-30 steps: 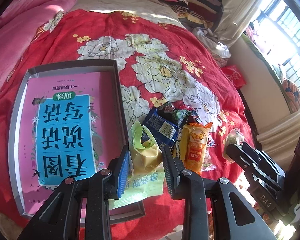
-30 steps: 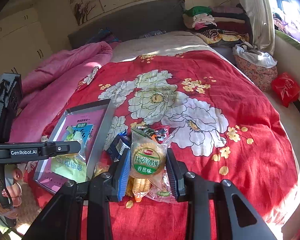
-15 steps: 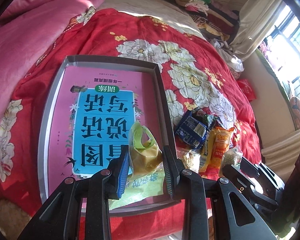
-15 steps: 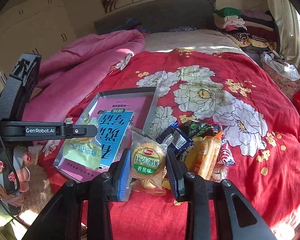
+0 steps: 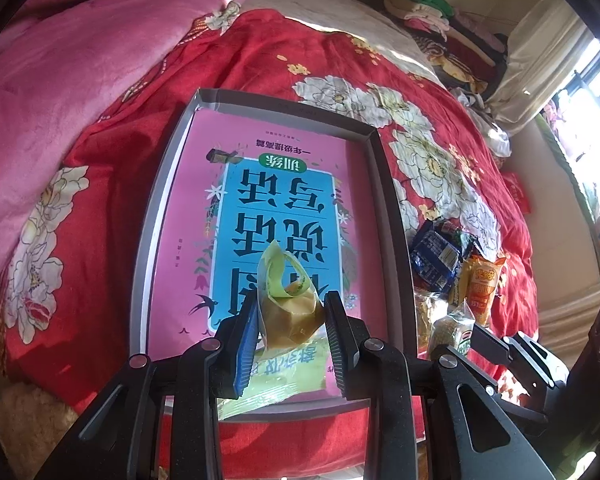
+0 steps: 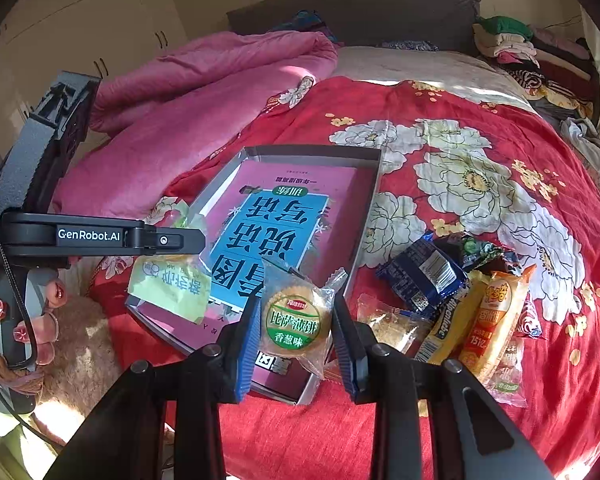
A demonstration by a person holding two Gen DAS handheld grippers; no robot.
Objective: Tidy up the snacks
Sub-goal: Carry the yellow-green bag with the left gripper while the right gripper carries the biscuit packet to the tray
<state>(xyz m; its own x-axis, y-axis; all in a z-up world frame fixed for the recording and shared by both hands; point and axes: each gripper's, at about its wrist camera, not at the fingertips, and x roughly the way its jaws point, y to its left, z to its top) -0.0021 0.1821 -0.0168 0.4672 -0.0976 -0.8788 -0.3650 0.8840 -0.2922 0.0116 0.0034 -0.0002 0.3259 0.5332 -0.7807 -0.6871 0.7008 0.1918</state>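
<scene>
A grey tray (image 5: 392,216) (image 6: 374,184) lies on the red floral bedspread with a pink and blue book (image 5: 276,200) (image 6: 268,220) inside it. My left gripper (image 5: 292,340) is shut on a light green snack packet (image 5: 288,300) (image 6: 172,284) and holds it over the tray's near end. My right gripper (image 6: 296,336) is shut on a round cracker packet with a green label (image 6: 294,324), over the tray's near right corner. A pile of snack packets (image 6: 460,300) (image 5: 456,276) lies on the bedspread right of the tray.
A pink blanket (image 5: 80,52) (image 6: 204,80) is bunched at the left of the bed. Folded clothes (image 6: 520,48) are stacked at the far right by the headboard. A window (image 5: 596,120) is at the right. A person's hand (image 6: 28,320) holds the left gripper.
Both grippers have moved left from the snack pile to over the tray, each carrying its packet. The tray now fills the middle of both views.
</scene>
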